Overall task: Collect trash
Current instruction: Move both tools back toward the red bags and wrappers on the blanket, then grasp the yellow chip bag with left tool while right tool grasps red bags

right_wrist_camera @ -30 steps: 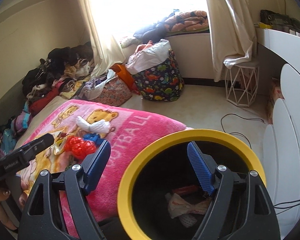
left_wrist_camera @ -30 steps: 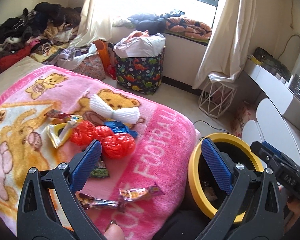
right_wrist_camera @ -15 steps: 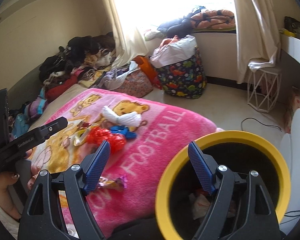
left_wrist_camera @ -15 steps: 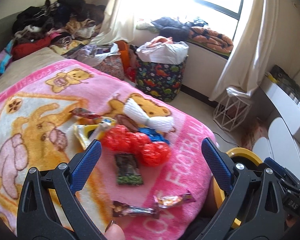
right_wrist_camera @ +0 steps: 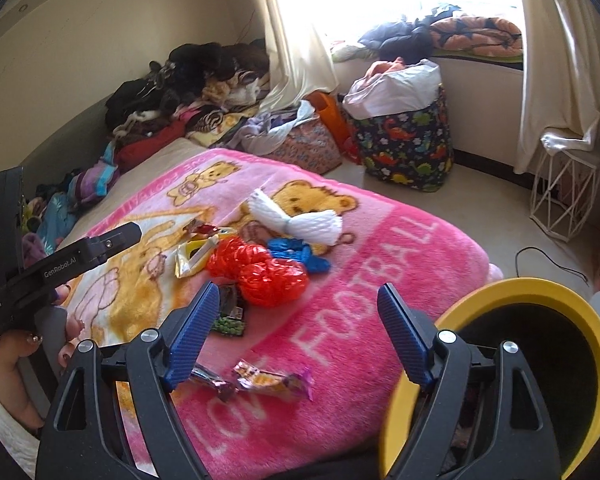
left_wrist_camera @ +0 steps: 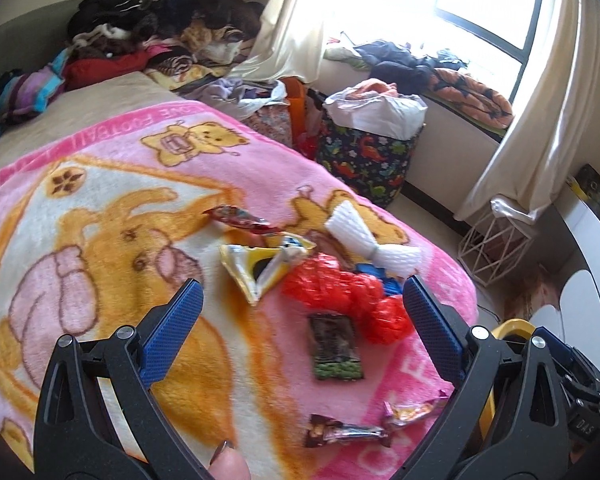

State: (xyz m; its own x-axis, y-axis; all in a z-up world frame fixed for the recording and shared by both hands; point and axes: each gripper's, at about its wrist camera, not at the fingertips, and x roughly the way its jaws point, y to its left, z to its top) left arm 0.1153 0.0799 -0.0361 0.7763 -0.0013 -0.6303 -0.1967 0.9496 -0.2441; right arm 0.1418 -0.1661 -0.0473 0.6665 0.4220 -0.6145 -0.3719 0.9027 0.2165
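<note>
On the pink blanket (right_wrist_camera: 380, 264) lie eight bits of litter: two crumpled red plastic bags (right_wrist_camera: 260, 270), one blue bag (right_wrist_camera: 296, 254), one white foam net (right_wrist_camera: 296, 220) at twelve o'clock, one yellow packet (right_wrist_camera: 192, 254), one red wrapper (left_wrist_camera: 238, 216), one dark green sachet (left_wrist_camera: 334, 348), and one purple sweet wrapper (right_wrist_camera: 260, 380) at six o'clock. One yellow-rimmed bin (right_wrist_camera: 540, 292) stands at four o'clock.

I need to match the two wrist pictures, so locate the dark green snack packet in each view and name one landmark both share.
Left wrist: the dark green snack packet lies flat, low and right of centre, just below the red plastic bag.
Right wrist: the packet is left of centre, partly hidden behind a blue fingertip.
Shared landmark: the white foam net on the pink blanket.
</note>
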